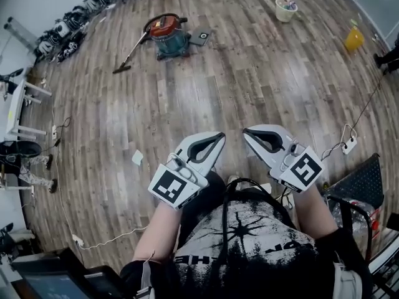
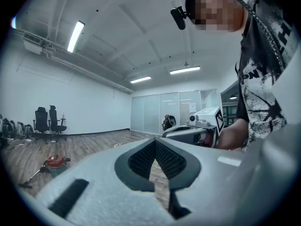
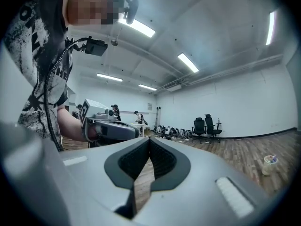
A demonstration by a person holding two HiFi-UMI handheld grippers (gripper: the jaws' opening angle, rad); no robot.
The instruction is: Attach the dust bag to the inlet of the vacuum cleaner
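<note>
**Task item.** The vacuum cleaner (image 1: 168,35) stands on the wood floor (image 1: 249,86), well apart from you, towards the far side of the room. It has a red top on a teal body. Its wand (image 1: 129,57) runs out to its left, with the end resting on the floor. A flat dark square piece (image 1: 201,37) lies just beside the cleaner on its right. You cannot tell from these views whether that piece is the dust bag.

**Grippers.** Your left gripper (image 1: 220,134) is held roughly level in front of your body. Its jaws are together, the ribbed pads meet at the tip, and nothing sits between them. Your right gripper (image 1: 245,131) is in the same condition: jaws closed, empty. The two tips angle towards each other, near but not touching. Neither gripper is close to the cleaner.

**Surroundings.**
- A scrap of white paper (image 1: 138,157) lies on the floor near your left gripper.
- A white power strip (image 1: 349,144) with its cable lies to your right, beside a black mesh basket (image 1: 361,182).
- A pale bucket (image 1: 285,9) and a yellow container (image 1: 353,39) stand far off to the right.
- Two black office chairs (image 2: 49,120) stand against the far wall.
</note>
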